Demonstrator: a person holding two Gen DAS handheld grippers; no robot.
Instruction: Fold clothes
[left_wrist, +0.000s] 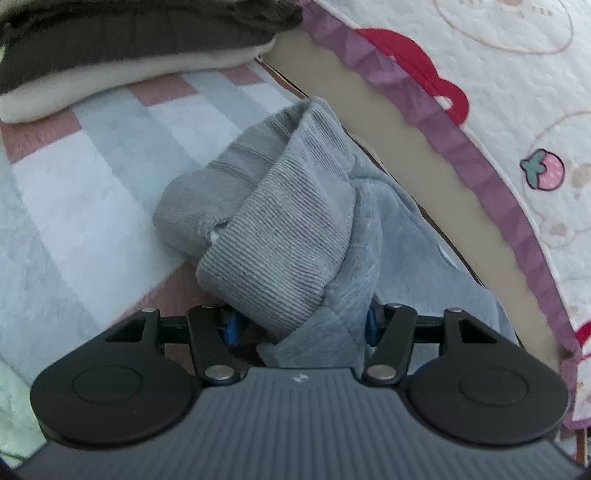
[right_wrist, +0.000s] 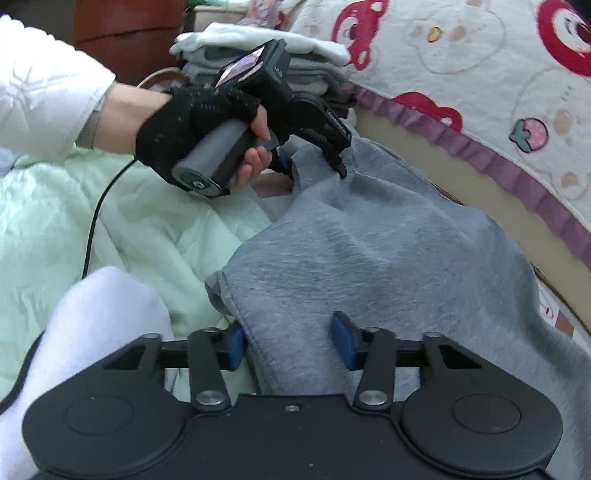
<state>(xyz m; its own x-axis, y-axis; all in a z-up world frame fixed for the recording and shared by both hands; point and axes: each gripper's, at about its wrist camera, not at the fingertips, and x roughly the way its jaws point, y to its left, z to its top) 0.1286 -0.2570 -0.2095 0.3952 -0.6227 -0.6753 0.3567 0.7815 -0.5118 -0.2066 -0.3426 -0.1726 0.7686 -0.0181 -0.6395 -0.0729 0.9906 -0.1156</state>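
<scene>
Left wrist view: the left gripper (left_wrist: 299, 326) is clamped on a bunched fold of the grey fleece sweatshirt (left_wrist: 295, 229); its blue pads (left_wrist: 231, 326) are mostly buried in cloth. The ribbed cuff is soft-focused. The garment lies on the striped pink-and-blue plush blanket (left_wrist: 92, 166), beside the quilted strawberry-print bedspread (left_wrist: 517, 92). Right wrist view: a black-gloved hand (right_wrist: 192, 125) holds the left tool at the far edge. The right gripper (right_wrist: 291, 341) pinches the near hem, its body cut off below.
</scene>
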